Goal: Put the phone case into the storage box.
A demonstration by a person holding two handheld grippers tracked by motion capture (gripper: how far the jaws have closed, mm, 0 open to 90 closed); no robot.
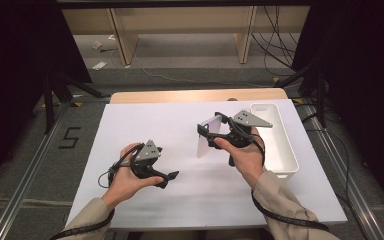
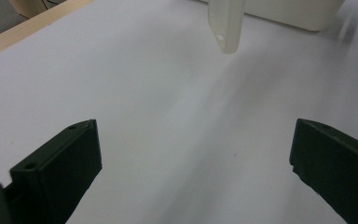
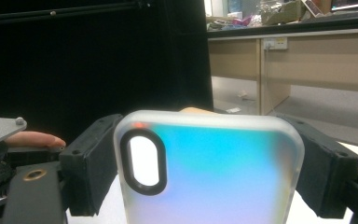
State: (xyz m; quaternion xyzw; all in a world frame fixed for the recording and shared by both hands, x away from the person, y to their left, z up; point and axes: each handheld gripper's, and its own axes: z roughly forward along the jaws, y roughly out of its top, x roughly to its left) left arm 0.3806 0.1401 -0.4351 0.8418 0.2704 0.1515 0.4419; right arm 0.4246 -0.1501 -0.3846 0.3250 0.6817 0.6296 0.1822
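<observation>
A frosted phone case [image 3: 209,172] is clamped by the right gripper [image 1: 215,131] at frame centre; no brand is legible. The left gripper [image 1: 167,177] is held open. A "5" [image 1: 70,137] is marked on the floor, left.

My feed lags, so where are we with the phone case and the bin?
Done: the phone case is off the table, clamped across its width in the right claw. In hand: it hangs upright above the white table, beside the white bin, not yet in it. The left claw is open with nothing in it. Probably left: moving the case over the bin and letting go.
</observation>
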